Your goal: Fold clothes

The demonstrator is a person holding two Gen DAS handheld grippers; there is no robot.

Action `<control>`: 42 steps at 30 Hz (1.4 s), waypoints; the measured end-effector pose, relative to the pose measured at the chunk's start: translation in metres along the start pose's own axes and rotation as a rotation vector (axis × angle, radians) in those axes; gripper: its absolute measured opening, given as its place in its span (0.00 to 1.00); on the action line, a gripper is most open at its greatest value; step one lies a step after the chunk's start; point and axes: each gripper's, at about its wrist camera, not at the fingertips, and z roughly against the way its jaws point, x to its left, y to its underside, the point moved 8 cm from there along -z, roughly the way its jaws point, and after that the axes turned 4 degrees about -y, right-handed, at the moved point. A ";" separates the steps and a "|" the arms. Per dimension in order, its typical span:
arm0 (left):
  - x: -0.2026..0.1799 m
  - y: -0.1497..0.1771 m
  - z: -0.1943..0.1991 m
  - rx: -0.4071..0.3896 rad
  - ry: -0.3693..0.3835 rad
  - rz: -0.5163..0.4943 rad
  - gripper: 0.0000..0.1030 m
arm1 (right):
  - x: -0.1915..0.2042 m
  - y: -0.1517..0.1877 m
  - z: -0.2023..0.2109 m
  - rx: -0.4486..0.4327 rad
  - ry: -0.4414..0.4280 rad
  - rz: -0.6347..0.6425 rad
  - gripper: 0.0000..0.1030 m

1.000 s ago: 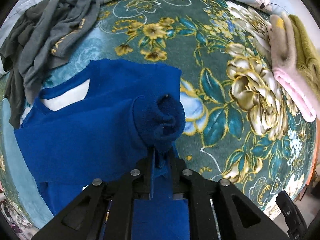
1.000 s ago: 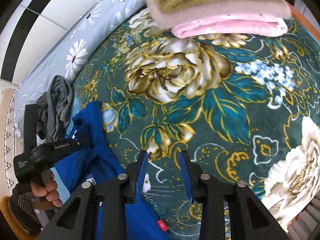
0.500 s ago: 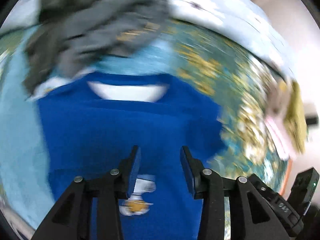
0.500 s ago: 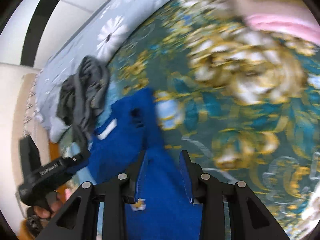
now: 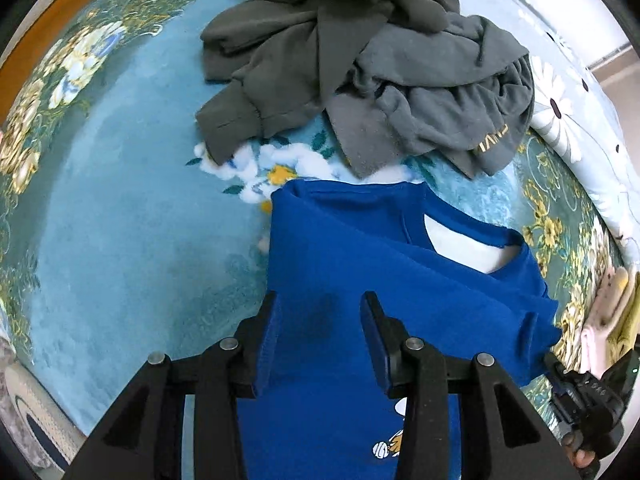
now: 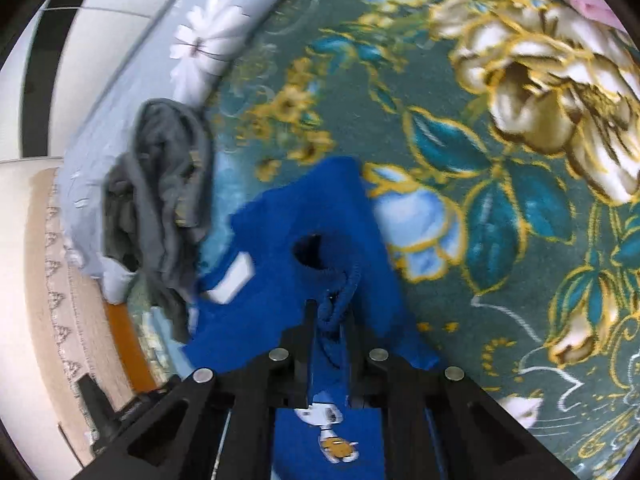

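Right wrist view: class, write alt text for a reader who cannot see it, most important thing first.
The right gripper has its black fingers shut on a bunched sleeve cuff of the bright blue knitted sweater, which lies on a teal plush blanket with large gold flowers. A crumpled grey garment is heaped to the left, beside pale blue daisy-print bedding.

A bedroom at home: a bed spread with a teal floral blanket [image 5: 120, 216]. On the blanket lie a blue shirt [image 5: 360, 264] and grey clothes [image 5: 360, 60]; a daisy-print sheet [image 6: 160, 80] borders the blanket.
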 end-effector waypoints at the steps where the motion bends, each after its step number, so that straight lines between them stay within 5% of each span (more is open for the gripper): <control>1: 0.001 0.000 0.000 0.003 0.004 -0.016 0.40 | 0.005 0.000 0.005 -0.014 -0.041 0.002 0.09; 2: 0.000 -0.001 -0.002 0.003 0.008 -0.028 0.40 | 0.010 -0.001 0.010 -0.027 -0.081 0.004 0.09; 7: -0.004 -0.005 -0.015 0.014 0.001 -0.087 0.41 | -0.033 0.004 0.002 0.010 0.067 -0.047 0.09; 14: 0.006 -0.018 -0.013 -0.003 -0.006 -0.081 0.40 | -0.034 0.003 0.009 0.014 0.114 -0.016 0.13; 20: 0.018 -0.032 0.005 -0.062 -0.004 -0.089 0.40 | -0.021 -0.022 0.050 -0.124 0.245 0.068 0.14; 24: -0.014 -0.032 0.004 -0.056 0.057 -0.235 0.40 | 0.018 -0.026 0.032 -0.083 0.198 0.200 0.14; 26: -0.030 -0.028 0.000 -0.040 0.095 -0.288 0.41 | 0.033 -0.015 0.010 0.006 0.158 0.259 0.14; 29: -0.039 -0.029 -0.011 -0.037 0.070 -0.339 0.41 | 0.033 -0.004 -0.012 0.082 0.189 0.331 0.15; 42: -0.003 -0.044 -0.059 0.020 -0.014 -0.264 0.41 | -0.022 -0.012 -0.023 0.097 0.307 0.270 0.12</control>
